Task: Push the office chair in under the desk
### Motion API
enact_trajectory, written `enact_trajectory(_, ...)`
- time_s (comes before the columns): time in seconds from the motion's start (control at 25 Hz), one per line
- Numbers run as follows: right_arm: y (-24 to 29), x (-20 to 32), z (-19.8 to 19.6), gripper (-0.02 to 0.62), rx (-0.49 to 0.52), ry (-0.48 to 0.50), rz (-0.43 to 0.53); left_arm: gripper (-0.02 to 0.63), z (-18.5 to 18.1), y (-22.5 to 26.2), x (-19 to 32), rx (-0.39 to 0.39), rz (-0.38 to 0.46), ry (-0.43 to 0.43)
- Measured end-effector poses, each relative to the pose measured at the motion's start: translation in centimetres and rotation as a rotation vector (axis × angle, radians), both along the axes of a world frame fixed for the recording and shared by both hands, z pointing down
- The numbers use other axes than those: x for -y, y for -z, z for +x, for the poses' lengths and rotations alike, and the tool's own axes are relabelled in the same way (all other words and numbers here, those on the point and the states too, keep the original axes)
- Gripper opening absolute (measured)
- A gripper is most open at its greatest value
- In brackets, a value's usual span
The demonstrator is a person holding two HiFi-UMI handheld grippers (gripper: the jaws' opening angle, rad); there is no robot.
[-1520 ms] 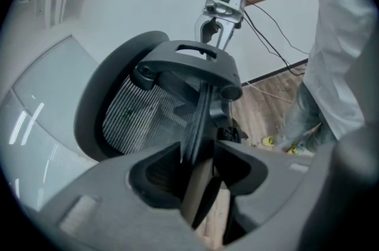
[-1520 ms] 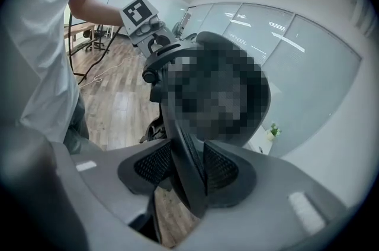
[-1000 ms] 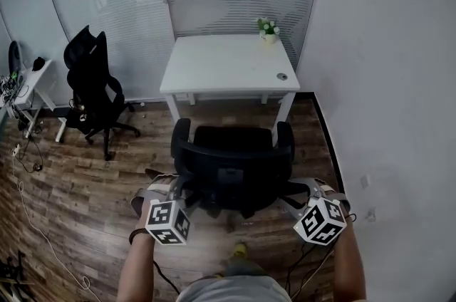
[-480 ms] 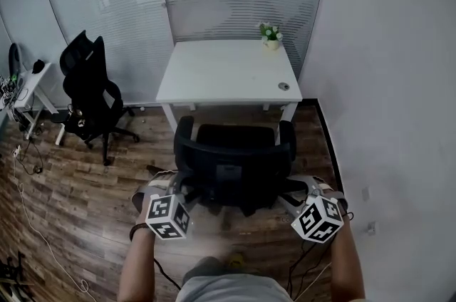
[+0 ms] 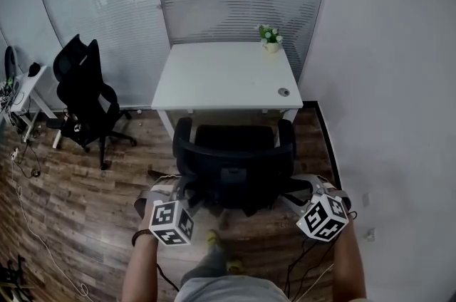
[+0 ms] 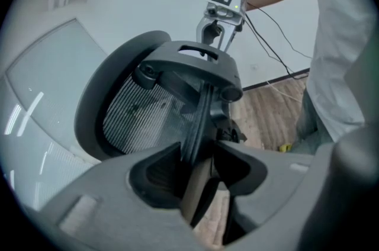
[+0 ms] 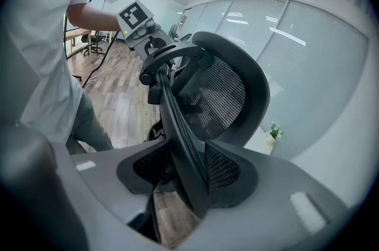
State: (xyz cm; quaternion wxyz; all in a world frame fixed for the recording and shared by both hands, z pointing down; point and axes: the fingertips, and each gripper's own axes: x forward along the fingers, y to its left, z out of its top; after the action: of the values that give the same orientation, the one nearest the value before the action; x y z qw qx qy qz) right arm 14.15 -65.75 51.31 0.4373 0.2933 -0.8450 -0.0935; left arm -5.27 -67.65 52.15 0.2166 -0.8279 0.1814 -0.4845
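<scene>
**Q:** As things stand now, where is the chair (image 5: 235, 165)?
**A:** On the floor, close to the table's (image 5: 221, 76) near edge, backrest outside it.
**Q:** Left gripper (image 6: 198, 152)?
**A:** Clamped on the backrest's left edge; jaws just closing further.
**Q:** Right gripper (image 7: 186, 155)?
**A:** Clamped on the right edge; jaws just opening slightly, edge between them.

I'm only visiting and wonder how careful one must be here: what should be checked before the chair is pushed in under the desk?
1. Office chair lined up with white desk: ok.
2. Left gripper straddles backrest edge: ok.
3. Right gripper straddles other edge, fingers just been opening: ok.
4. Both grips firm: cannot tell.
5. Room under desk: cannot tell.
6. Potted plant back from desk's near edge: ok.
</scene>
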Motion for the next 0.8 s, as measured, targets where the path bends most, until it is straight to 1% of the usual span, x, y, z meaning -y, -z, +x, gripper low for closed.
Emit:
enact_trajectory(0.2, 0.0, 2.1, 0.5, 0.184, 0.002, -0.005, 0.008, 0.170, 0.5, 0.0, 2.0, 0.001, -0.003, -0.001)
enact_trajectory(0.32, -0.3, 2.7, 0.5, 0.186, 0.004, -0.006, 0.010, 0.172, 0.5, -0.3, 2.5, 0.002, 0.007, 0.006)
enact_trajectory(0.48, -0.3, 3.3, 0.2, 0.186, 0.020, 0.007, 0.008, 0.178, 0.3, -0.4, 3.4, 0.002, -0.002, 0.008)
enact_trajectory(0.72, -0.5, 4.1, 0.1, 0.186, 0.020, -0.003, 0.012, 0.190, 0.2, -0.5, 4.5, -0.004, 0.022, 0.016)
enact_trajectory(0.8, -0.4, 4.1, 0.0, 0.186, 0.021, -0.004, 0.017, 0.190, 0.1, -0.5, 4.7, 0.000, 0.010, 0.012)
